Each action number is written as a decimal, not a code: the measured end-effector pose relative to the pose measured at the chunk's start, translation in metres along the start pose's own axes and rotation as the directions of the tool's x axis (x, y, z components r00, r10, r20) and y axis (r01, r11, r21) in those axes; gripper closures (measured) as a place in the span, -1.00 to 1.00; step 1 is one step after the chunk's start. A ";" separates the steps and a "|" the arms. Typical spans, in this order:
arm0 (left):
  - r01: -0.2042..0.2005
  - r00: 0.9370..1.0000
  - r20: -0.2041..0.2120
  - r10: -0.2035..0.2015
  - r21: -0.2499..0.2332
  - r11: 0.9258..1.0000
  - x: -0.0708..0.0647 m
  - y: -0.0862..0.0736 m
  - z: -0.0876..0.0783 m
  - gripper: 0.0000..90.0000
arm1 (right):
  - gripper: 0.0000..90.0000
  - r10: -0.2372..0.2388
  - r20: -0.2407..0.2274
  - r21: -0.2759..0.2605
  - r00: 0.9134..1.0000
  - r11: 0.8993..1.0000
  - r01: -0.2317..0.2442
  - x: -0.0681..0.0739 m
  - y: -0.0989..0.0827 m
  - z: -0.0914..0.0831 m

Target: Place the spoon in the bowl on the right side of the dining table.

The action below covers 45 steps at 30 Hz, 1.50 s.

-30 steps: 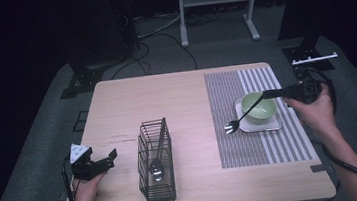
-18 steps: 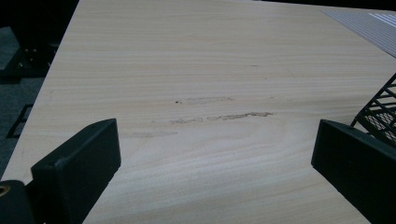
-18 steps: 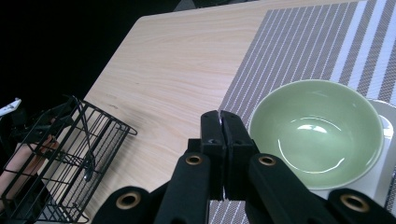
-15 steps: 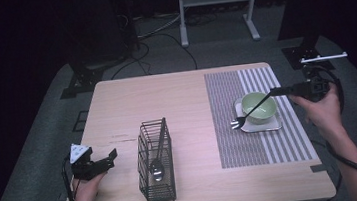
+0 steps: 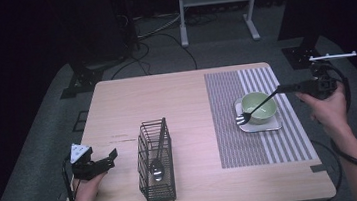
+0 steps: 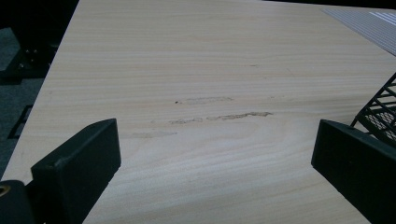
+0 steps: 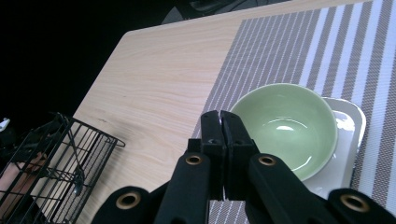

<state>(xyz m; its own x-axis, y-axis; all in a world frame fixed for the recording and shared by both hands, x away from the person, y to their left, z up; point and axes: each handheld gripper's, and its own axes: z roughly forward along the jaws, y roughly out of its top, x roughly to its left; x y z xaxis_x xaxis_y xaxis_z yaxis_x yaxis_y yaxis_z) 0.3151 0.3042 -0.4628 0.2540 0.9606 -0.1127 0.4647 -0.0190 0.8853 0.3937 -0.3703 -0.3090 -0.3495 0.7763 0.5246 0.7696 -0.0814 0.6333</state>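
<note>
The right tongs [image 5: 286,88] hang above the right edge of the surface [image 5: 176,100], held in the person's right hand [image 5: 329,110]. Their jaws are pressed together on the handle of a fork [image 5: 255,108]. The fork slants down and to the left from them, crossing over the green bowl [image 5: 259,107], and its prongs end just past the bowl's left rim, over the edge of the white tray [image 5: 274,124] below. From the high view I cannot tell whether the prongs touch the tray or hover above it. In the right gripper view the two black jaws meet with no gap, and the bowl [image 7: 285,126] sits just beyond them, empty and glossy inside, on the white tray [image 7: 348,140]. Bowl and tray rest on a grey striped mat [image 5: 229,120] that covers the right part of the surface.

The left tongs [image 5: 103,161] lie low at the near left corner of the surface, in the person's left hand [image 5: 86,188], with a grey three-cornered plate on top. Their jaws stand wide apart with nothing between them; the left gripper view shows bare pale wood [image 6: 196,93] between the two pads.

A black wire basket [image 5: 155,160] stands upright near the middle of the surface, just to the right of the left tongs. A spoon [image 5: 156,169] stands inside it, bowl end down, with its handle leaning up towards the far rim.
</note>
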 end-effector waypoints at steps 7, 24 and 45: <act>0.000 1.000 0.000 0.000 0.003 1.000 0.000 0.000 -0.001 -0.99 | 0.97 0.031 0.013 -0.013 0.999 0.999 -0.031 -0.013 0.000 -0.001; -0.009 1.000 0.000 0.009 -0.004 1.000 -0.001 0.001 -0.001 -0.99 | 0.97 0.056 0.021 -0.063 0.998 0.997 -0.055 -0.021 0.005 -0.013; -0.026 1.000 -0.008 0.026 -0.005 1.000 -0.002 0.001 -0.003 -0.99 | 0.97 0.122 0.067 -0.114 0.990 0.987 -0.113 -0.043 0.004 -0.024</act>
<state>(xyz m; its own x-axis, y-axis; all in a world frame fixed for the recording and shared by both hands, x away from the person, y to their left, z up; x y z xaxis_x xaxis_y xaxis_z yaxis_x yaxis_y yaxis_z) 0.3130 0.3030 -0.4604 0.2595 0.9619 -0.0863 0.4540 -0.0426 0.8900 0.3992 -0.4184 -0.3154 -0.2169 0.8006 0.5585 0.7383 -0.2397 0.6304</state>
